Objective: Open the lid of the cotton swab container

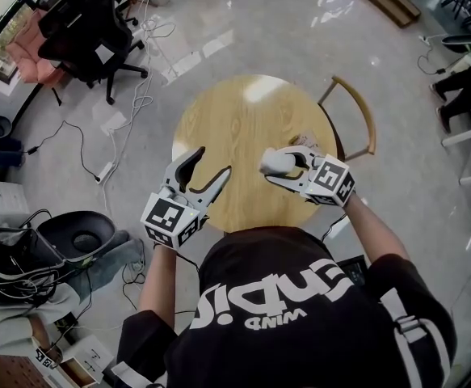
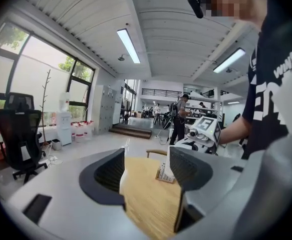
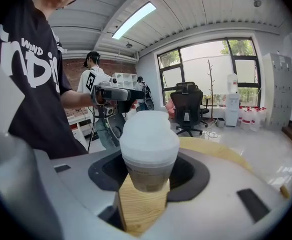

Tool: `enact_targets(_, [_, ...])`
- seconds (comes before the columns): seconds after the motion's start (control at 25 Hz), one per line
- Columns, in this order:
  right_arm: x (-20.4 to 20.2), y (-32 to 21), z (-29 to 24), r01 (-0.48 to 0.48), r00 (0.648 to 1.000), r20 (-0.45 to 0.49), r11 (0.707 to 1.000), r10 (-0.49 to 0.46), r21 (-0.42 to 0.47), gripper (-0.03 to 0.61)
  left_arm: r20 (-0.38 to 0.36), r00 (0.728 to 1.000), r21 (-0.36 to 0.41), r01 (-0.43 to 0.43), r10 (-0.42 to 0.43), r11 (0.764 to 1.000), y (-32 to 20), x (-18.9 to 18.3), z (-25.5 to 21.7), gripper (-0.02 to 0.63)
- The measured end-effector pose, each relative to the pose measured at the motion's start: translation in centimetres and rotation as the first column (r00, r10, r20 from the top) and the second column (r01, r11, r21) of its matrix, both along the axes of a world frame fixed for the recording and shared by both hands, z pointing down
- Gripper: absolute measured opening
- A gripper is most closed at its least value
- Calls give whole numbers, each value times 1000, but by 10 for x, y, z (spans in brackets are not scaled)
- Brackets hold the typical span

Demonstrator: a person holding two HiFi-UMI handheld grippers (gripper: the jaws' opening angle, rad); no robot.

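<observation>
Scene: a person point(image 1: 300, 314) in a black printed T-shirt leans over a round wooden table point(image 1: 243, 120), a gripper in each hand.
Right gripper point(image 3: 148, 173): closed on the container point(image 3: 147, 176), one pad pressed to each side of its tan lower body.
Container: upright between the right jaws, over the table's right side and close to the person. No view settles whether its base touches the wood.
Lid point(image 3: 149, 131): frosted white and domed, seated on the container and wider than the body below it.
Left gripper point(image 1: 212, 162): jaws spread wide with only bare tabletop between them, over the near left part of the table and well apart from the container.
Head view only: shows both grippers at once, angled toward each other across the table. A wooden chair point(image 1: 356, 111) is tucked in at the far right edge, and a black office chair point(image 1: 90, 23) stands on the grey floor at upper left. From above, the container is just a pale shape at the right jaws.
Right gripper view only: shows the grip and the lid plainly, with the left gripper raised in the background beside the person's arm.
Left gripper view only: picks out a small printed packet point(image 2: 164, 173) on the table, partly hidden behind its right jaw. It also shows the right gripper's marker cube beyond, and people point(image 2: 178, 119) standing deep in the room.
</observation>
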State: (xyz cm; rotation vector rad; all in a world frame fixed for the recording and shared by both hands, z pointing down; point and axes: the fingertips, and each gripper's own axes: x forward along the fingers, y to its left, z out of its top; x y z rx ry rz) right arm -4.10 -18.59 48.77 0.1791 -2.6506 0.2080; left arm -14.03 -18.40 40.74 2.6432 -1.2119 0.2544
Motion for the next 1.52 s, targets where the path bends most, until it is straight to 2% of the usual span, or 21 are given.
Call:
enact_targets(0.16, [0, 7, -3, 20, 1000, 8, 1000, -20, -4, 199, 37, 993, 16, -116, 116, 993, 3, 16, -3, 272])
enact_targets(0.32, [-1, 14, -7, 49, 998, 28, 999, -48, -12, 199, 59, 971, 13, -233, 232, 972, 6, 41, -2, 272])
enact_targets(0.56, [-1, 22, -18, 84, 995, 56, 996, -82, -16, 199, 17, 938, 14, -346, 346, 938, 11, 77, -7, 279])
enact_targets(0.64, [-1, 27, -19, 91, 994, 63, 996, -89, -18, 199, 7, 928, 9, -372, 372, 928, 14, 84, -6, 284])
enact_targets(1.0, [-1, 44, -26, 135, 987, 87, 991, -133, -17, 199, 45, 879, 26, -475, 474, 879, 30, 123, 0, 284])
enact_targets(1.32, [0, 52, -28, 152, 984, 90, 988, -151, -3, 199, 73, 865, 54, -501, 497, 864, 34, 137, 1, 282])
enact_targets(1.52, [2, 55, -29, 152, 984, 89, 988, -151, 1, 199, 71, 864, 70, -503, 498, 862, 36, 142, -2, 272])
